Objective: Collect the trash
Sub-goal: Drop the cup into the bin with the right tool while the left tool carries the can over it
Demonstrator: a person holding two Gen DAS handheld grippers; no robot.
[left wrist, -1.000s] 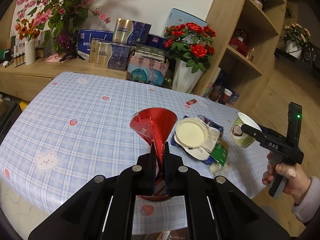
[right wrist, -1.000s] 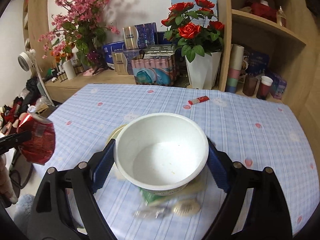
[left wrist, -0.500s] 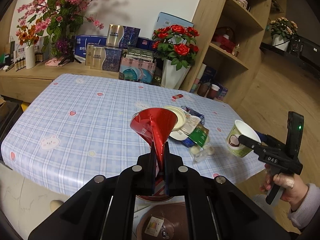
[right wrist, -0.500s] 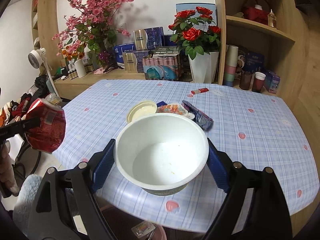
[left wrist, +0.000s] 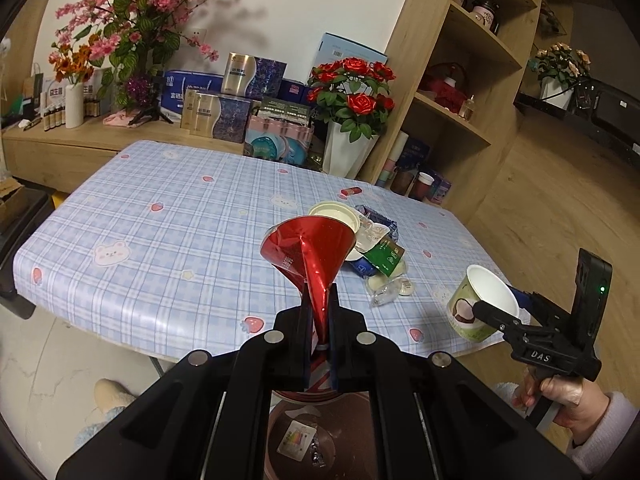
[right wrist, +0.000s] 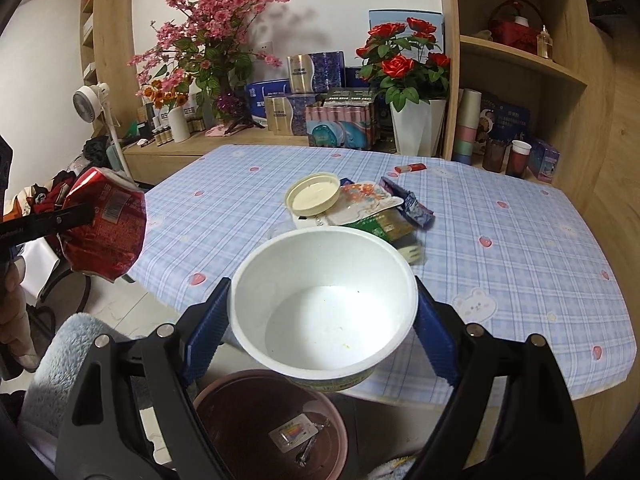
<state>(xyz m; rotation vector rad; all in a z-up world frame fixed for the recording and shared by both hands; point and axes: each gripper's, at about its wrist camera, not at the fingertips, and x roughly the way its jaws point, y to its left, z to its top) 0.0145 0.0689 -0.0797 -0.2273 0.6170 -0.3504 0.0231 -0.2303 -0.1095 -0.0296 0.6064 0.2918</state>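
Closest to the cameras, a brown waste bin sits on the floor at the near edge of the surface, with a small printed packet lying at its bottom. Above the bin, the left tool is clamped on a crumpled red foil wrapper, its two fingers pressed tight against the wrapper's narrow lower end while the upper part flares out like a funnel. The right tool grips an empty white paper bowl between its blue pads, one on each side of the rim; the bowl is upright, its inside showing a few specks, and it hangs over the bin's near side and the edge of the surface. From the left wrist view the same bowl shows a green coconut print on its outer wall.

Farther back, on the blue checked cloth, a heap of litter remains: a round cream lid, a green sachet, a dark blue wrapper and a clear plastic piece, all touching or overlapping. A small red stick-shaped packet lies well apart, nearer the far edge. Behind the surface stand a white pot of red roses and stacked gift boxes.
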